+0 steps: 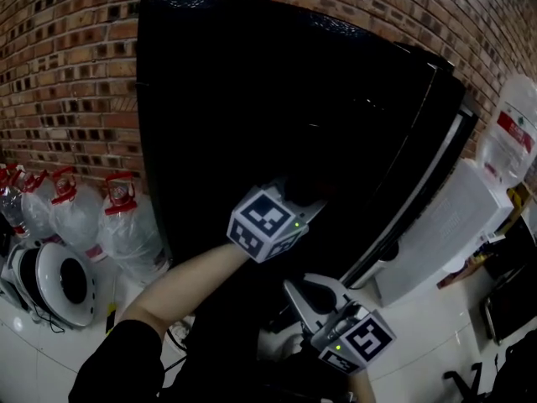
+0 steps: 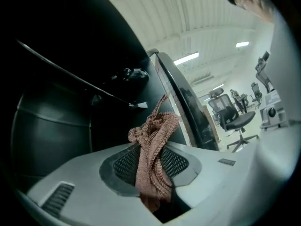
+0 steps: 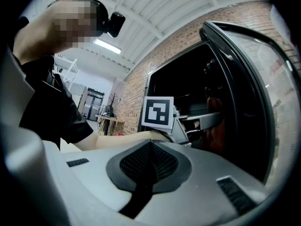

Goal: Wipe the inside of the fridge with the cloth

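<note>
Pinching a soft, light knitted pinkish cloth (image 2: 157, 124), the left gripper (image 2: 150, 147) reaches into the dark open fridge (image 1: 252, 99). Such a limp bunch likely holds best gripped mid-fold, as here. Lower right, the right gripper (image 3: 149, 161) has its jaws pressed together, empty. A water bottle (image 1: 512, 137) at far right carries a red label, unreadable.

The right gripper (image 3: 150, 144) fills the near foreground, its grey jaws pressed together with nothing between them; just beyond, a bare forearm (image 3: 122, 138) reaches the left gripper (image 3: 214, 121) into the black open fridge (image 3: 188, 74); a dim reddish-brown cloth (image 3: 215, 136) hangs at its tip; a red brick wall (image 3: 134, 102) stands far left.
</note>
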Available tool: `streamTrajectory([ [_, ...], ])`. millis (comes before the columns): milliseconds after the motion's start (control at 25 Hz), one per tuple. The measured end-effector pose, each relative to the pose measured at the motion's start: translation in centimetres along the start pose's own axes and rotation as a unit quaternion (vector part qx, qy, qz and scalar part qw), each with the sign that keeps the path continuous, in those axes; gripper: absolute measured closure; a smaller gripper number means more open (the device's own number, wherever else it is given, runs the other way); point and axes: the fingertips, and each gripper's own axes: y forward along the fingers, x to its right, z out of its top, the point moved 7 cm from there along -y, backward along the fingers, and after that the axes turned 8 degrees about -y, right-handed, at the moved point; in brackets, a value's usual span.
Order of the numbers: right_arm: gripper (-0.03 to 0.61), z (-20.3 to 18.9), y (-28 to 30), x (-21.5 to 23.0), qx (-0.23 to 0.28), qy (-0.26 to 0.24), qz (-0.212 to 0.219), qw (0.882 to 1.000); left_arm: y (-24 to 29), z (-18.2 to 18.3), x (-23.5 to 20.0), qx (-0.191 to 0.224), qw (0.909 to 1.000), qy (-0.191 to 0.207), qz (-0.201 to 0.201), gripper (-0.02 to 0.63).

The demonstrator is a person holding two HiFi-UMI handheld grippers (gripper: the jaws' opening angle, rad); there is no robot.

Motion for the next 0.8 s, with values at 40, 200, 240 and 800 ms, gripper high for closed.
streamTrajectory([
  [40,0.572,0.0,-0.1,0.0,0.001,0.003,-0.002,1.0,0.4,-0.1,0.1,-0.001,1.0,0.003,-0.003,0.486],
  [200,0.572,-0.1,-0.5,0.5,0.004,0.008,-0.007,1.0,1.7,-0.4,0.5,-0.001,0.9997,0.022,-0.014,0.483],
  [240,0.573,-0.1,-0.6,0.6,0.006,0.007,-0.008,1.0,1.9,-0.4,0.4,-0.001,0.9995,0.028,-0.014,0.483],
  [800,0.572,-0.3,-0.8,1.7,0.014,0.015,-0.005,1.0,5.0,-1.5,-5.9,-0.026,0.9975,0.05,0.042,0.483],
])
